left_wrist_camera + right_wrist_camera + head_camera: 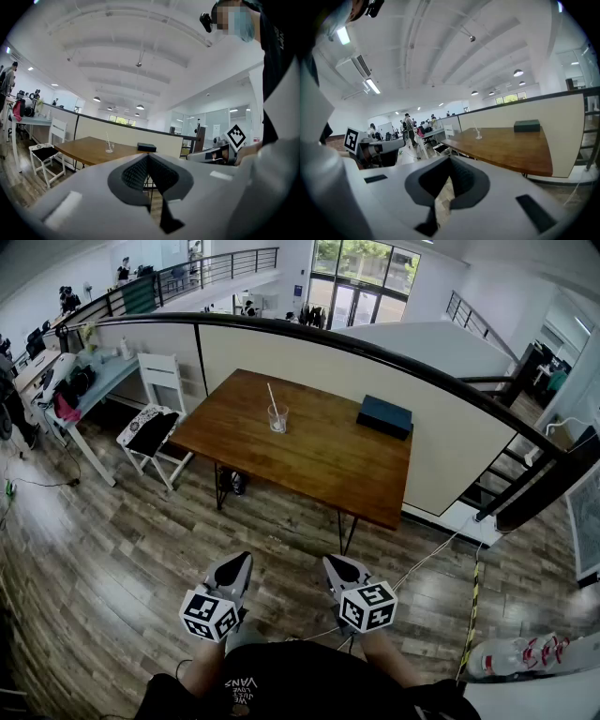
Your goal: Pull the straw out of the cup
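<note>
A clear glass cup (277,418) stands on the wooden table (319,460), toward its far left side, with a white straw (272,397) leaning out of it. My left gripper (241,562) and right gripper (335,565) are held side by side well short of the table, over the floor, both shut and holding nothing. The left gripper view shows the cup (109,148) and straw (107,139) far off beyond the shut left gripper (148,157). Beyond the shut right gripper (450,160), the right gripper view shows the cup (478,136) small and distant.
A dark flat box (384,415) lies on the table's far right. A white chair (155,423) stands left of the table, and a cluttered desk (70,381) beyond it. A low partition wall (375,357) runs behind. Wood floor lies between me and the table.
</note>
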`<action>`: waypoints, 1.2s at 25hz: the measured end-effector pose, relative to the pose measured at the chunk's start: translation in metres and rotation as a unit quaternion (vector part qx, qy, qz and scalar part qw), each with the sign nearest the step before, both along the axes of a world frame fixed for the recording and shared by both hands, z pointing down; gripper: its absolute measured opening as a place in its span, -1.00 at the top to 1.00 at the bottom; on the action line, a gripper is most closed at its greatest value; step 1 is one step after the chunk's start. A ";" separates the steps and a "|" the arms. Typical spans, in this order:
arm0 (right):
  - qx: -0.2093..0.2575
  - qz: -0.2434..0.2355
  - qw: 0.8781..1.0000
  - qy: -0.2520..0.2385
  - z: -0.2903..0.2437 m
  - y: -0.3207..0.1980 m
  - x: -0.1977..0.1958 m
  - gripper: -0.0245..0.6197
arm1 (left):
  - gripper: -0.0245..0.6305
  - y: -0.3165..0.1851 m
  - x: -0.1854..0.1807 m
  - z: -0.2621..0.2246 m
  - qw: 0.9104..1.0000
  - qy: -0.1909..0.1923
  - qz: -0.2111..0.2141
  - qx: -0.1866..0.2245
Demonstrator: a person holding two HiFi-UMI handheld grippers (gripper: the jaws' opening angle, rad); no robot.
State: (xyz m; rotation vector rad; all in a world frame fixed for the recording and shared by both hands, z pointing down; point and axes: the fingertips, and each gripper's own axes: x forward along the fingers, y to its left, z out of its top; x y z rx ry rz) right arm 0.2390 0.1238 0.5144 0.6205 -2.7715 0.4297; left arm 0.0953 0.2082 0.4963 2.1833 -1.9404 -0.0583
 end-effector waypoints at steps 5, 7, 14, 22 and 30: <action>0.015 0.007 1.000 -0.022 -0.008 -0.004 -0.007 0.89 | 0.89 -0.005 -0.006 0.003 1.000 0.010 0.005 0.005; 0.020 0.009 0.999 -0.031 -0.011 -0.009 -0.015 0.67 | 0.83 -0.012 -0.011 0.004 1.000 0.024 0.010 0.007; 0.007 0.034 0.999 -0.024 -0.008 -0.035 -0.058 0.41 | 0.42 -0.042 -0.052 0.015 0.999 0.036 0.036 -0.011; -0.003 0.075 0.997 -0.025 -0.010 -0.063 -0.125 0.41 | 0.41 -0.081 -0.124 0.014 0.996 0.039 0.078 -0.025; -0.012 0.133 0.991 -0.032 -0.006 -0.073 -0.182 0.41 | 0.41 -0.102 -0.188 0.015 0.990 0.035 0.131 -0.040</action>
